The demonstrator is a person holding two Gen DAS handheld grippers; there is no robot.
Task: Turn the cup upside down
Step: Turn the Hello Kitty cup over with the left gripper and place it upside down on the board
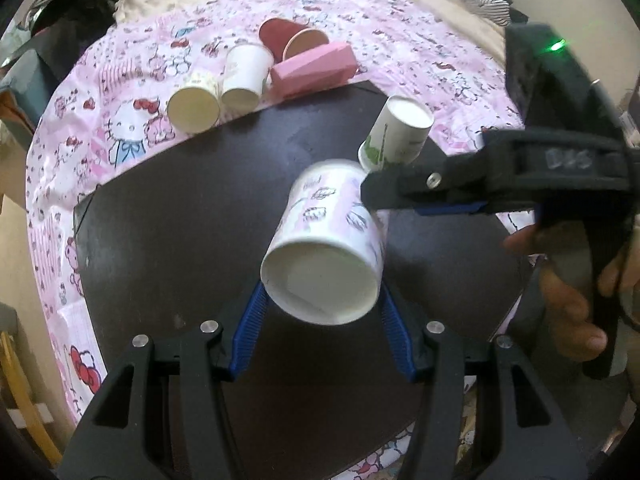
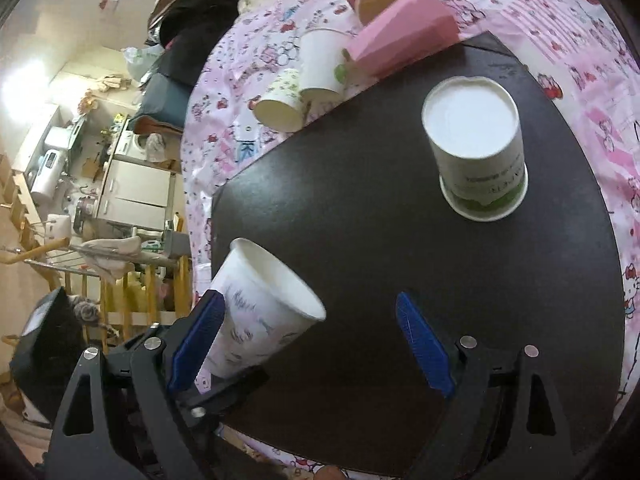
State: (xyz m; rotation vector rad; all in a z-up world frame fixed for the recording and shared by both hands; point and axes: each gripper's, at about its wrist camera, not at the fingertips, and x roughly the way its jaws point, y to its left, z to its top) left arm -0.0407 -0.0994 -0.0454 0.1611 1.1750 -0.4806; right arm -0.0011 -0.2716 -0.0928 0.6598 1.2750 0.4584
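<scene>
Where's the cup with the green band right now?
The green-banded cup stands upside down on the dark board, at its far right in the right wrist view, just beyond the cup held in the left gripper.

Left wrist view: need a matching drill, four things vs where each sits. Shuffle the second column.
Things:
1. flower-print cup
2. green-print cup
3. pink box
4. red cup

Places:
A. on the cloth, behind the box
B. upside down on the dark board
C. gripped in the left claw, tilted, off the board
D. lying at the board's far edge

Pairs: 1-C, 2-B, 3-D, 4-A
</scene>
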